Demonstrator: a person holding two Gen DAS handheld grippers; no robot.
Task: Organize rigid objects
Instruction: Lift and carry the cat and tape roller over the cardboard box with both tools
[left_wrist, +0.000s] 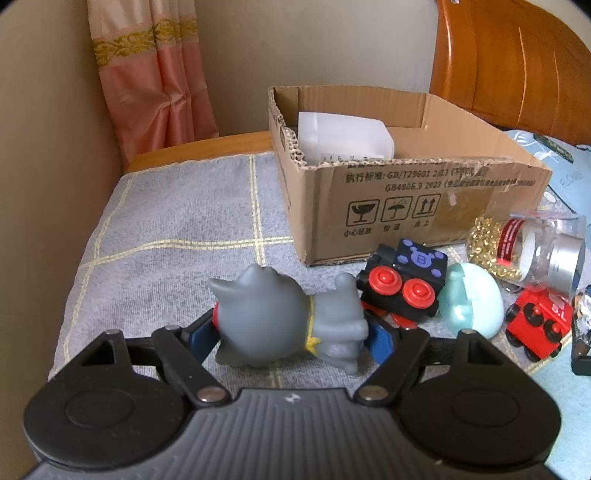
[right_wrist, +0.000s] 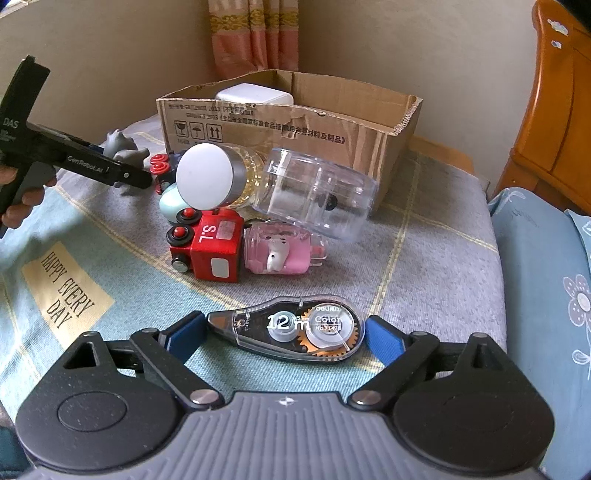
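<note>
Right wrist view: cardboard box (right_wrist: 295, 122) sits at the bed's far edge, toys crowded before it; left gripper (left_wrist: 291, 332) clamps the grey figurine (left_wrist: 284, 317); right gripper (right_wrist: 286, 334) brackets the correction tape (right_wrist: 291, 328), pads apparently not pressing.

Cardboard box (left_wrist: 406, 206) wall: "GB/T29601", "GB4806.9 2023". Before the box: red toy train (right_wrist: 212, 245) "S.L"; correction tape dispenser (right_wrist: 291, 330) "12 m", "Color"; blanket (right_wrist: 66, 291) "HAPPY EVERY DAY".

Cardboard box (left_wrist: 406, 192) hides most of a white container (left_wrist: 343, 136) (contents unseen).
</note>
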